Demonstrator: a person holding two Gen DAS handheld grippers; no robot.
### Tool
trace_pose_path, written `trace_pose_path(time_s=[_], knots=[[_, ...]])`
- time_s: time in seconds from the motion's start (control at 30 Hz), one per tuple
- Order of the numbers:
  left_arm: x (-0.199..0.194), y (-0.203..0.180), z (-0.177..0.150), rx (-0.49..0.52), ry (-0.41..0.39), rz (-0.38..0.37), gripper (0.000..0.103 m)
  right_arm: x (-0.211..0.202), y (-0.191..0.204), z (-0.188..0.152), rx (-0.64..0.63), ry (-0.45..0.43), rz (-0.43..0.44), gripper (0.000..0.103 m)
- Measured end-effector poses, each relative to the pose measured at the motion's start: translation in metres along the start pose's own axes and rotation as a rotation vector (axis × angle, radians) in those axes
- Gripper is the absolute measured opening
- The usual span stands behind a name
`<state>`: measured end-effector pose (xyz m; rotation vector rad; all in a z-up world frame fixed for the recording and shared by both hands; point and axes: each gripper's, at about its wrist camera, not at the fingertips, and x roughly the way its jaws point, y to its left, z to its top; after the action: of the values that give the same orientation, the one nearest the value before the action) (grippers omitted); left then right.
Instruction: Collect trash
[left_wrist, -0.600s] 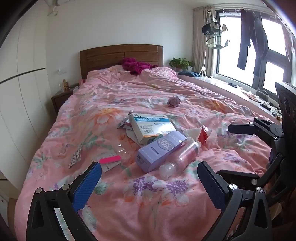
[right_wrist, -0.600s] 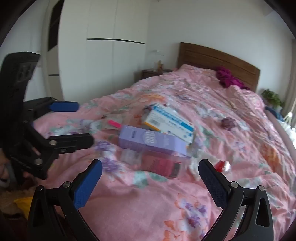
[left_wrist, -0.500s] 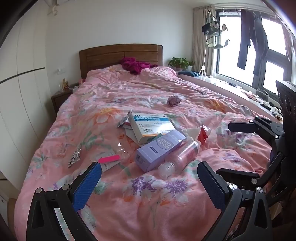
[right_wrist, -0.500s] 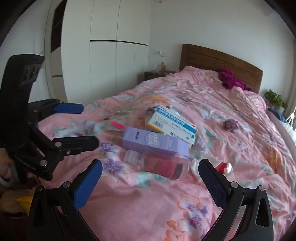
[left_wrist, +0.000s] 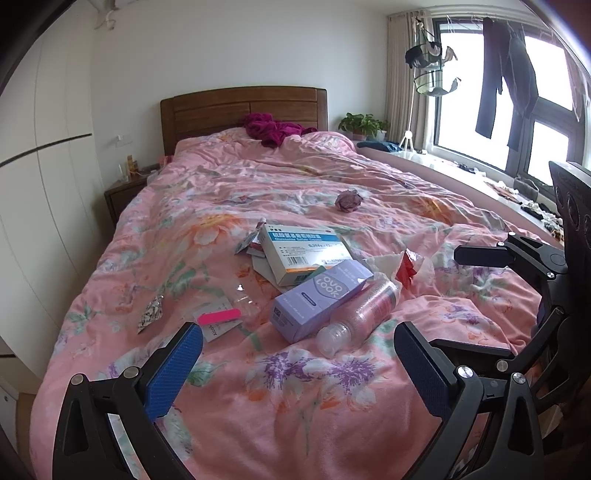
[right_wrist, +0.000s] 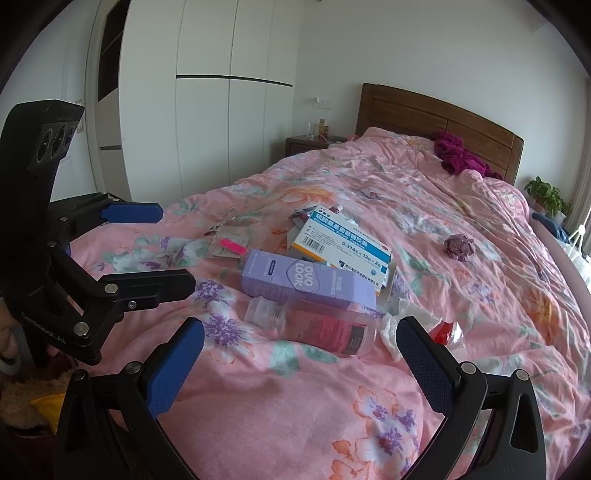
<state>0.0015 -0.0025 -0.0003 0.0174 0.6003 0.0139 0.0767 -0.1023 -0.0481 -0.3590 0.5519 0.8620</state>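
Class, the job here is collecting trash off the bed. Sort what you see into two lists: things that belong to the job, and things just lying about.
Job:
purple box
clear bottle
white-and-blue medicine box
crumpled purple paper
red wrapper

Lying about:
magenta cloth
potted plant
hanging clothes

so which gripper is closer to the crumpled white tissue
Right. The right gripper has the tissue just ahead by its right finger; the left gripper sits farther back, tissue beyond the bottle.
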Motion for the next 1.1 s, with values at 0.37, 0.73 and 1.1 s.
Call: trace_pose_path(time_s=[0.37,0.73,1.1], knots=[[-0.0013,0.0029,0.0006,0.006,-0.005,0.022,0.103,0.0029,0.0021,0.0012,0.008,0.005,0.0,0.103],[-0.0015,0.0058,-0.0002,-0.011,0.002,0.014,0.103,0.0054,-0.0018,0.0013,0.026,0.003,-0.004,0.103],[-0.0018,0.0098,-0.0006,-0.017,-0.03,0.008,0.103,0.0076,-0.0059,0.0021,0.05,0.02,-0.013,0.103]])
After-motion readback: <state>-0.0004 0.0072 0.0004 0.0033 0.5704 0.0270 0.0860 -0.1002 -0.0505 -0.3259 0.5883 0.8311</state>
